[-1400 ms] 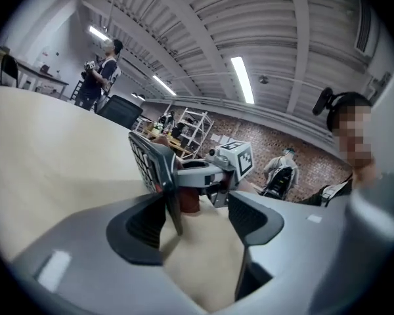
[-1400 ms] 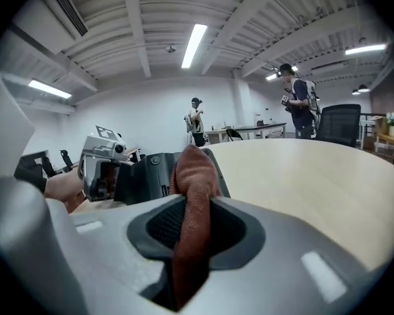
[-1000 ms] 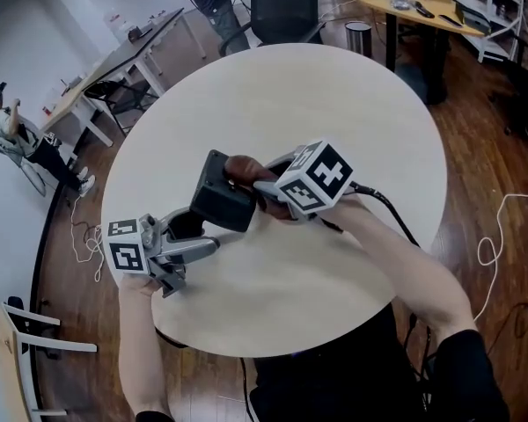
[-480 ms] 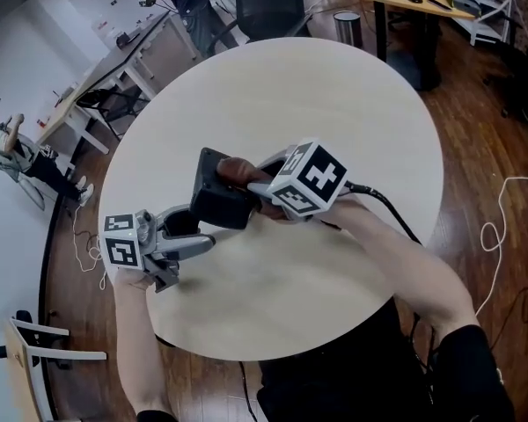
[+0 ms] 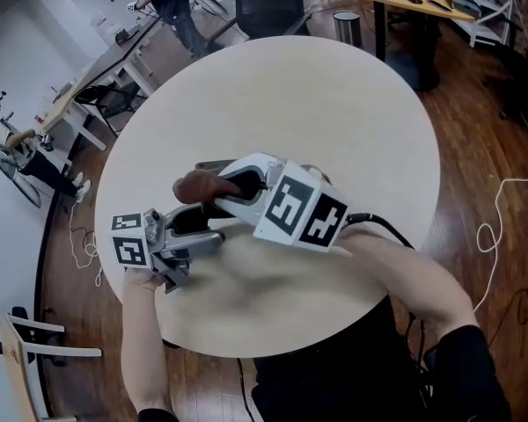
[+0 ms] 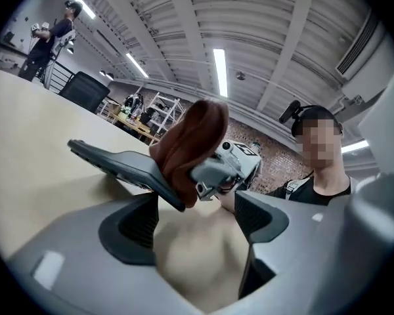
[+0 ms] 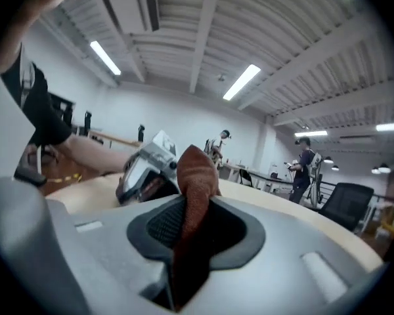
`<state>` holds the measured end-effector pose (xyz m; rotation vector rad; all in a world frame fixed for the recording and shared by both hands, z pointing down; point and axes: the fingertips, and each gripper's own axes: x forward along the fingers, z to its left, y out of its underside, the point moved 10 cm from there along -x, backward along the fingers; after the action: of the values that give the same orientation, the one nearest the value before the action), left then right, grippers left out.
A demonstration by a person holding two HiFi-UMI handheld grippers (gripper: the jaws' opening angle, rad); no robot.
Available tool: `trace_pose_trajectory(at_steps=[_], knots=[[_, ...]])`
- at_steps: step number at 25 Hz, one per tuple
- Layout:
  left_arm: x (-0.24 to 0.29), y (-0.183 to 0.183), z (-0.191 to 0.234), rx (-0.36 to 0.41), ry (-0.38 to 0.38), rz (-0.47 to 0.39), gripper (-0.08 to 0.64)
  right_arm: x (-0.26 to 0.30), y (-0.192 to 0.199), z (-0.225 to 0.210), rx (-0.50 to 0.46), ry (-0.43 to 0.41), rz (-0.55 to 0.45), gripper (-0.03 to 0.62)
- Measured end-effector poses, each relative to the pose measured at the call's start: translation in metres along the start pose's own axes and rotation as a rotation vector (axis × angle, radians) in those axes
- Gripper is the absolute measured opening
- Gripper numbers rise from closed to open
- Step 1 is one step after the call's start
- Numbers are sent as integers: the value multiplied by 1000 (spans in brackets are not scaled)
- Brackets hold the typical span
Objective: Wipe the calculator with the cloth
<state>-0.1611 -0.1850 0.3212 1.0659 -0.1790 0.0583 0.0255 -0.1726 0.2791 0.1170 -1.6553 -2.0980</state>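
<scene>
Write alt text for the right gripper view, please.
The right gripper fills the foreground, its jaws shut on a reddish-brown cloth. Behind it are the left gripper and a pale table, with people standing in a bright workshop.

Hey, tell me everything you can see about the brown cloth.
The cloth is reddish brown with a fine woven look, bunched into a narrow upright fold. The right gripper is shut on it, and a rounded end sticks out past the jaws. In the left gripper view that end lies against the upper face of the dark, tilted calculator and laps over its edge. No print or label shows on it.
</scene>
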Motion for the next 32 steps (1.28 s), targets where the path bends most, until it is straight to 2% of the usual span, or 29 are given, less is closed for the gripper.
trace_pose_trajectory(at_steps=[3,6,9,11,13,15,17,20,24,28,32], knots=[[-6,-1,-2,15,-17,1,377,13,6,17,-100,-28,171,92],[-12,-8,-6,20,-22,2,377,7,10,22,-113,-56,327,92],[-11,-8,-6,29,-22,8,377,-8,25,17,-105,-14,477,92],[-11,-7,-4,42,-20,10,376,-16,17,8,-85,35,443,92],[-11,-8,-4,55,-21,11,376,-15,-8,0,-52,49,286,92],[-12,-8,-4,66,-27,16,376,-1,-35,1,-49,27,124,92],[-11,-8,-4,75,-34,20,376,18,-48,8,-95,-10,87,92],[-8,-8,-7,83,-50,29,376,38,-40,22,-147,-67,167,92],[-9,-10,-5,104,-54,53,376,29,-21,20,-61,-69,207,92],[-13,-8,-3,100,-57,35,376,17,4,21,-37,-69,294,92],[-12,-7,-3,99,-59,25,376,-6,34,11,14,-24,460,92]])
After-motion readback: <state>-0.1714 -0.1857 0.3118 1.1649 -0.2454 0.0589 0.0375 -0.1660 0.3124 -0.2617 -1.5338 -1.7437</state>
